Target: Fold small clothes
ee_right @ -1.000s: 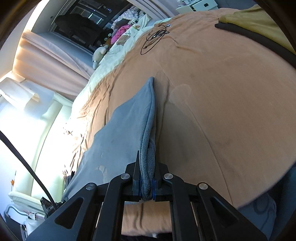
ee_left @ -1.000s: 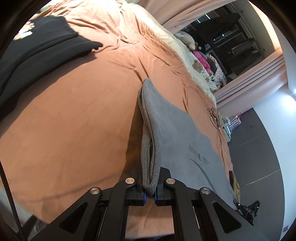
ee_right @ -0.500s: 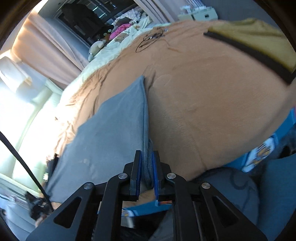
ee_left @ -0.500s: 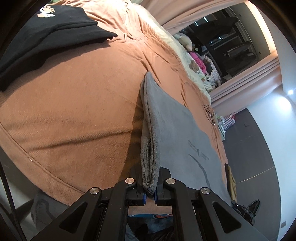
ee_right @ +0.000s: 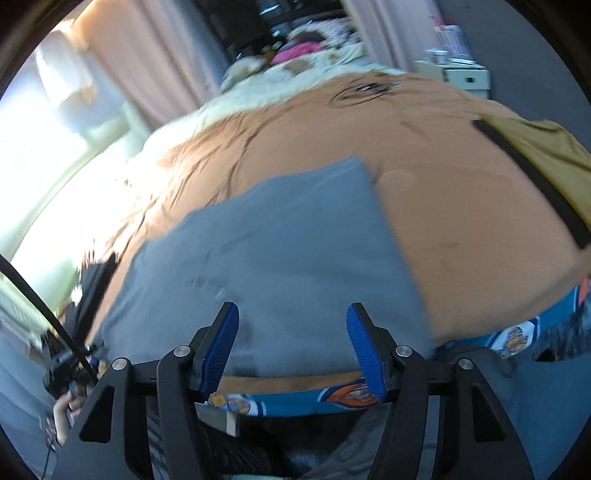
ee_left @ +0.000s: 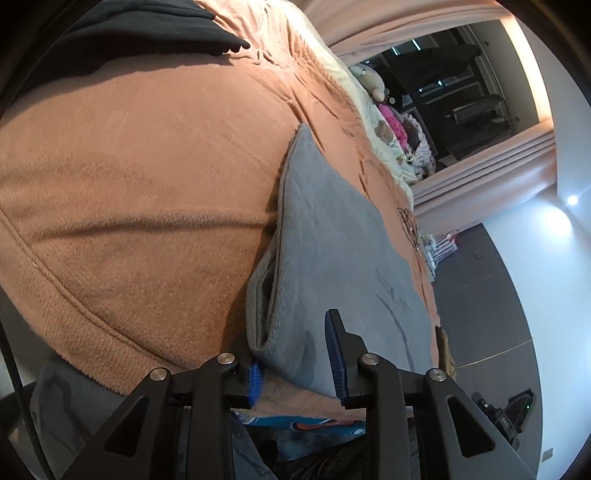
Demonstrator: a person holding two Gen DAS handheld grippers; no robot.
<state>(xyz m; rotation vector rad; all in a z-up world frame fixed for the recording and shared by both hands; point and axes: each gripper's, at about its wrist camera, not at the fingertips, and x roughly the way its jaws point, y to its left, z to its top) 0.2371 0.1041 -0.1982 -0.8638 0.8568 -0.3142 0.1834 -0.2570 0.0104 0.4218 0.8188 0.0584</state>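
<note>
Both the left gripper [ee_left: 295, 354] and right gripper [ee_right: 291, 347] have their fingers spread wide, gripping nothing, with the folded grey garment [ee_left: 332, 251] lying between and ahead of them on the bed [ee_left: 140, 177].

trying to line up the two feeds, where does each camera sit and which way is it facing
Left wrist: on the left gripper, looking along its open fingers over the grey garment on the orange blanket, toward the window; black clothing far left.
Right wrist: on the right gripper, also open, over the same garment; yellow cloth at right.
Shared: grey garment, blanket.
</note>
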